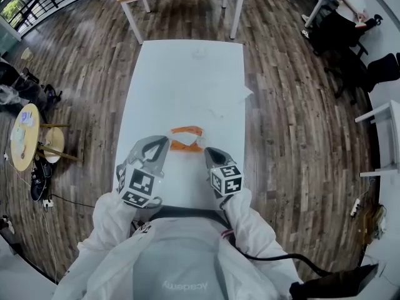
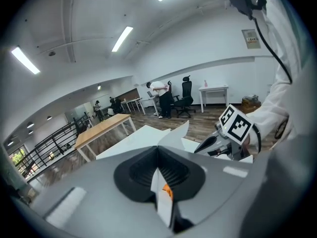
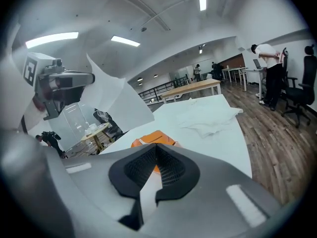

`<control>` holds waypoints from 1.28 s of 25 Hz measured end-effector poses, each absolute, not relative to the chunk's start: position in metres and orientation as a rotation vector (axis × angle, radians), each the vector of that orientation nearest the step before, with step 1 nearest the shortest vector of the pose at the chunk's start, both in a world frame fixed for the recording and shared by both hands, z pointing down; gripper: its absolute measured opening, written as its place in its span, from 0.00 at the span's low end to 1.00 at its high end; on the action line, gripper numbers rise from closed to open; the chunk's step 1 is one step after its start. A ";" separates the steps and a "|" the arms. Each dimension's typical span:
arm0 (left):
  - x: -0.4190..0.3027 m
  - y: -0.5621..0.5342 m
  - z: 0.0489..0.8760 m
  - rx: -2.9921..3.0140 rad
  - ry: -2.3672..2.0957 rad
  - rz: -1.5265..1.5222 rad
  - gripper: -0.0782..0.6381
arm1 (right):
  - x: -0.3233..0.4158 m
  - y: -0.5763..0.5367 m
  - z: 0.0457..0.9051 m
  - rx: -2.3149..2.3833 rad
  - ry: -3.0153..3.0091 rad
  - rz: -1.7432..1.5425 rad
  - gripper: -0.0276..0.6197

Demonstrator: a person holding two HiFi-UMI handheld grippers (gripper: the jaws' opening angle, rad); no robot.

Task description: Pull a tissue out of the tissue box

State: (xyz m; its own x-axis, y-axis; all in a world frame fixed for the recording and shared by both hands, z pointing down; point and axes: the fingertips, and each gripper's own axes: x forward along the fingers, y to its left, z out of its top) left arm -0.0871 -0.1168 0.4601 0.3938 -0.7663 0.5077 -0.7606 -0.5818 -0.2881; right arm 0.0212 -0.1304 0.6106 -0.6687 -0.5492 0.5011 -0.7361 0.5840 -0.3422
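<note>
With left tool (image 1: 164,144) clenched on tissue (image 2: 177,133), holds it on end, long axis upright, pointing up past the tip. Has right tool (image 1: 209,152) clenched just right of box (image 1: 187,130), lying crosswise on worktop (image 1: 187,74) between both tips; cannot tell of anything pinched there.

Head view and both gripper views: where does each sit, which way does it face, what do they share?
Head view: on the person's head, looking steeply down at the white table and orange tissue box; sleeves, left tongs and right tongs show.
Left gripper view: on the left tongs, facing along the table past shut jaws pinching a tissue; right tongs show.
Right gripper view: on the right tongs, facing likewise; left tongs show.
Shared: head view and right gripper view both show the box.
</note>
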 end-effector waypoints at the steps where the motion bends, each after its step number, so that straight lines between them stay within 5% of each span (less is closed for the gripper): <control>1: -0.089 -0.116 0.459 -2.612 1.447 -0.951 0.11 | 0.024 -0.129 0.607 1.053 -2.482 0.759 0.05; 32: -0.202 0.051 0.419 -2.473 1.769 -0.543 0.11 | 0.037 0.041 0.498 1.468 -2.568 0.465 0.05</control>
